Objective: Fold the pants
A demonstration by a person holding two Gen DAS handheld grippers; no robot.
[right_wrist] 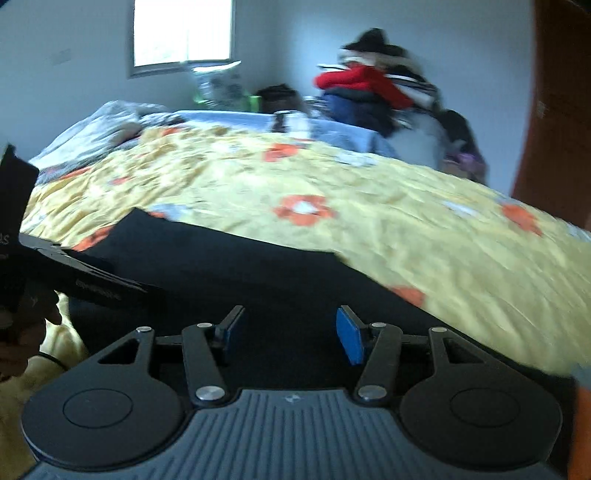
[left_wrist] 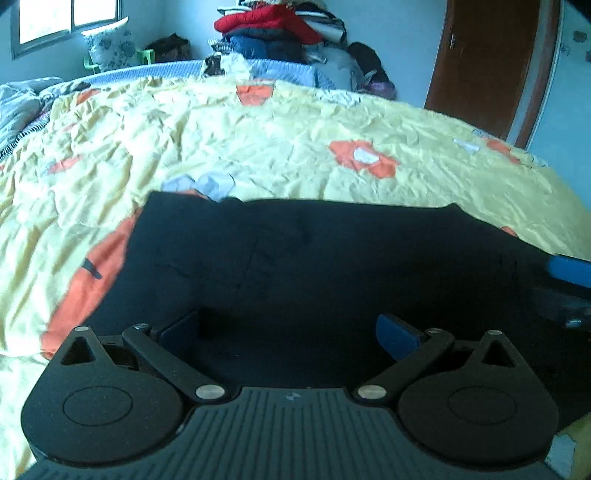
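The dark navy pants (left_wrist: pixel 314 258) lie flat as a folded rectangle on the yellow flowered bedspread (left_wrist: pixel 258 147), near the bed's front edge. My left gripper (left_wrist: pixel 291 332) is open, its blue pads spread wide just above the pants' near part. My right gripper (right_wrist: pixel 291 334) is open too, hovering over the pants (right_wrist: pixel 229 258) near their right side. The right gripper's blue fingertip (left_wrist: pixel 569 269) shows at the right edge of the left wrist view. The left gripper's body (right_wrist: pixel 74 273) shows at the left of the right wrist view. Neither holds cloth.
A pile of red and blue clothes (left_wrist: pixel 273 33) stands beyond the bed's far side. A brown door (left_wrist: pixel 487 62) is at the right. A window (left_wrist: pixel 66 18) is at the far left. Grey bedding (left_wrist: pixel 22 107) lies bunched at the bed's left end.
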